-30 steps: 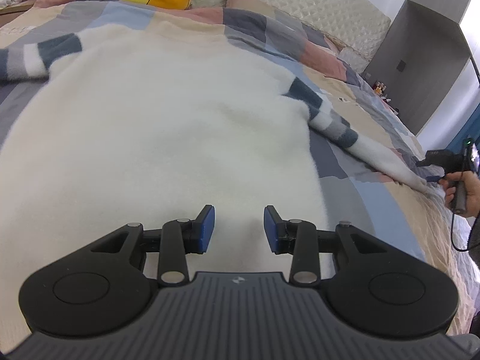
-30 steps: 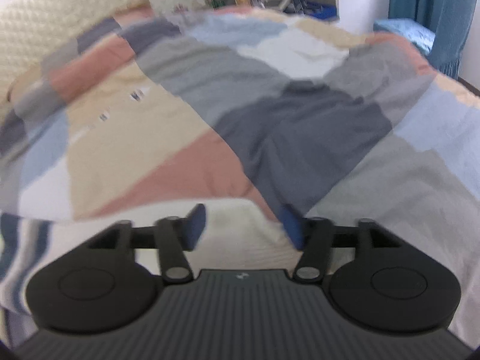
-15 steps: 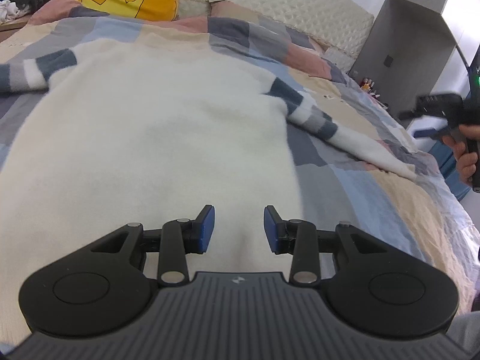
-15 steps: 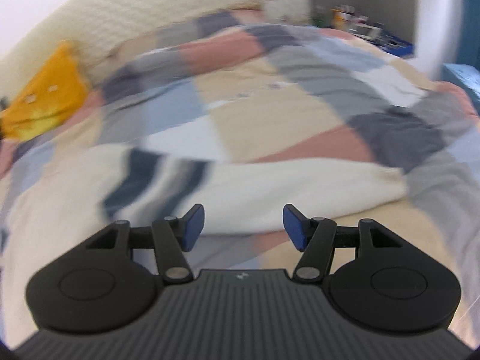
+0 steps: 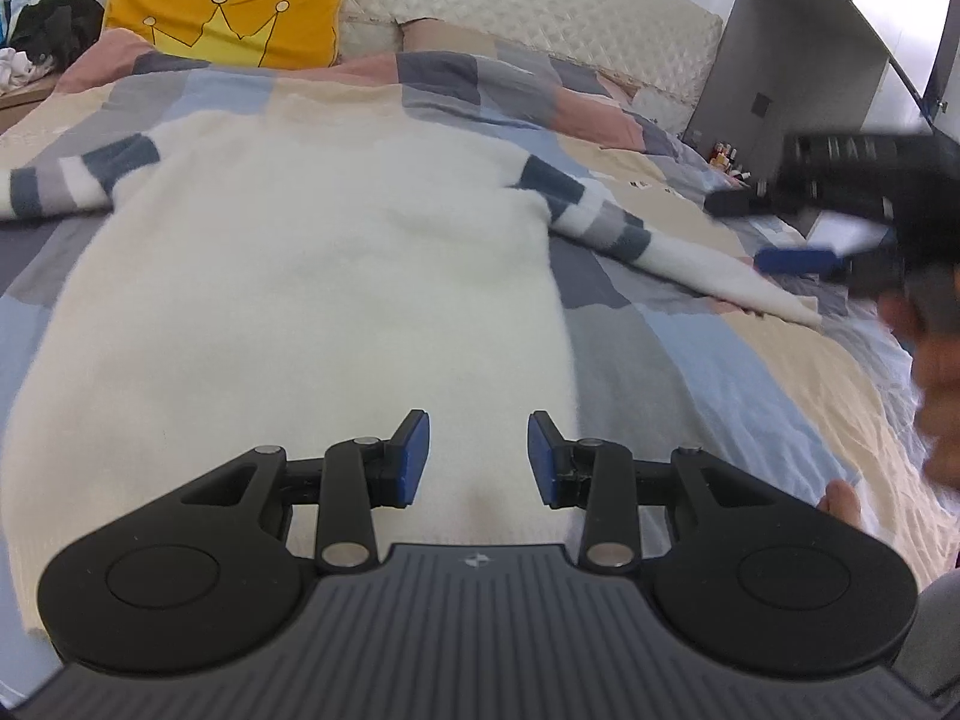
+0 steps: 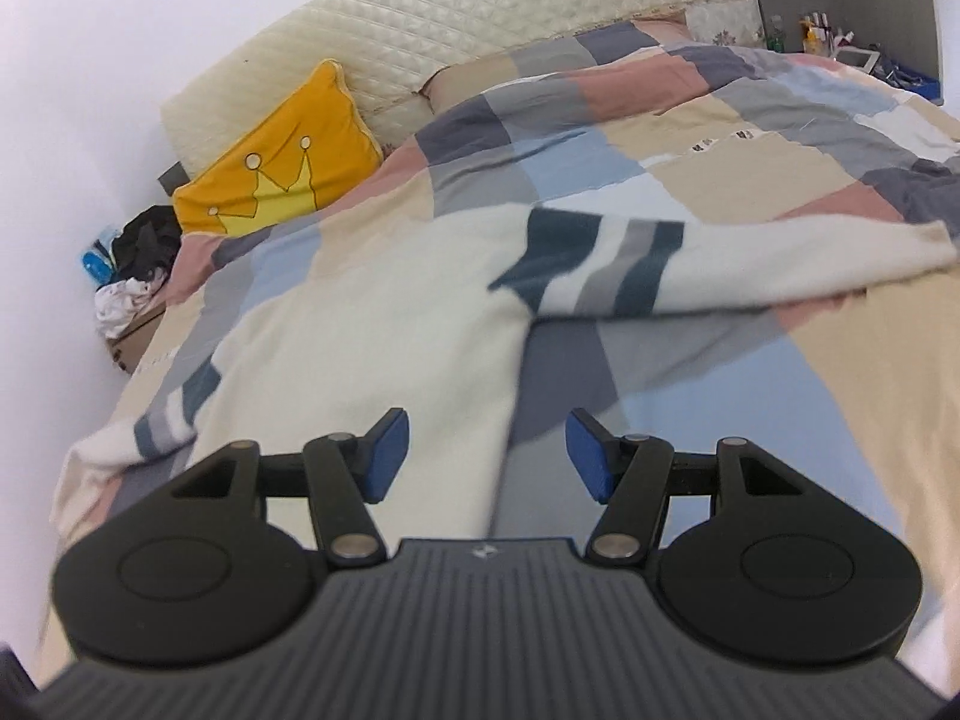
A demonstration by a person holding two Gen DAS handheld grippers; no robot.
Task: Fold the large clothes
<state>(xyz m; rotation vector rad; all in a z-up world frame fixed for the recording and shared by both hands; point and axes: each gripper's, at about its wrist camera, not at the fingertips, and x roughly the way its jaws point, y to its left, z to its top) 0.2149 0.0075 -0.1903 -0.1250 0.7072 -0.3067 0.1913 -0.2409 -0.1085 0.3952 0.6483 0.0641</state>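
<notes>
Sweater: cream, striped sleeves, spread flat on patchwork bed, centre frame. Left gripper open above hem, empty. Right gripper open, empty, over sweater's side edge.

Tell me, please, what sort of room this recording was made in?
Most likely a bedroom: a bed with a patchwork duvet, a quilted headboard and a yellow crown cushion, with a white sweater spread on top.
</notes>
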